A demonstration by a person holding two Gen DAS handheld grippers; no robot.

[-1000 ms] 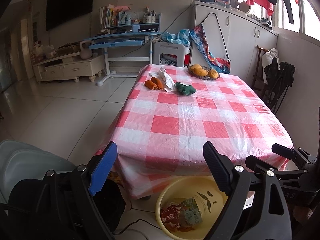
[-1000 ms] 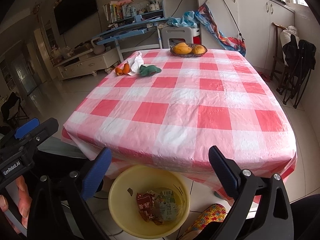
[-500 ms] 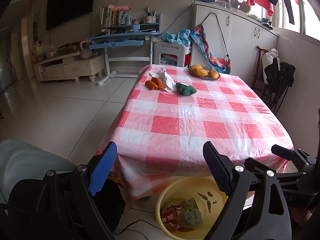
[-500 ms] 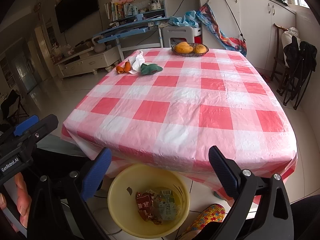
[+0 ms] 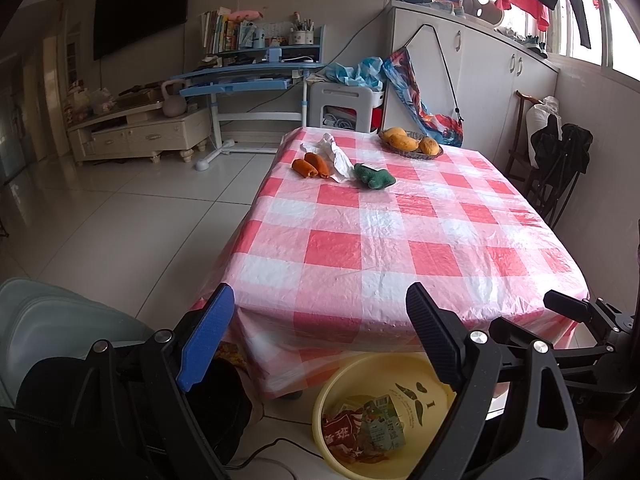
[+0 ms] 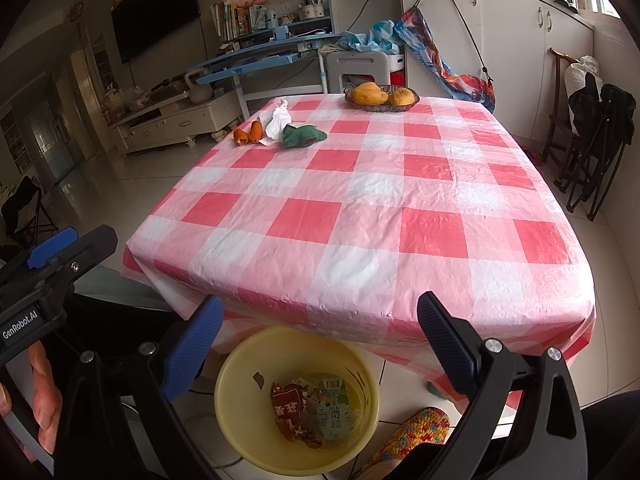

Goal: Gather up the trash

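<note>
A yellow bin (image 5: 332,388) (image 6: 236,364) stands on the floor under the table's near edge. In it lie a red wrapper (image 6: 288,404) and a green-white carton (image 6: 334,408). My left gripper (image 5: 320,300) and my right gripper (image 6: 320,304) hover side by side above the bin, both open with nothing between their fingers. At the far left of the red-checked table (image 5: 400,240) (image 6: 360,200) lie a crumpled white tissue (image 5: 334,154) (image 6: 278,120), two orange pieces (image 5: 308,166) (image 6: 250,132) and a green lump (image 5: 374,176) (image 6: 302,136).
A basket of mangoes (image 5: 412,144) (image 6: 380,96) sits at the table's far end. A grey-green seat (image 5: 48,320) is at the near left. A knitted slipper (image 6: 416,428) lies right of the bin. Dark folding chairs (image 5: 560,160) line the right wall. A hand (image 6: 44,400) shows at the left.
</note>
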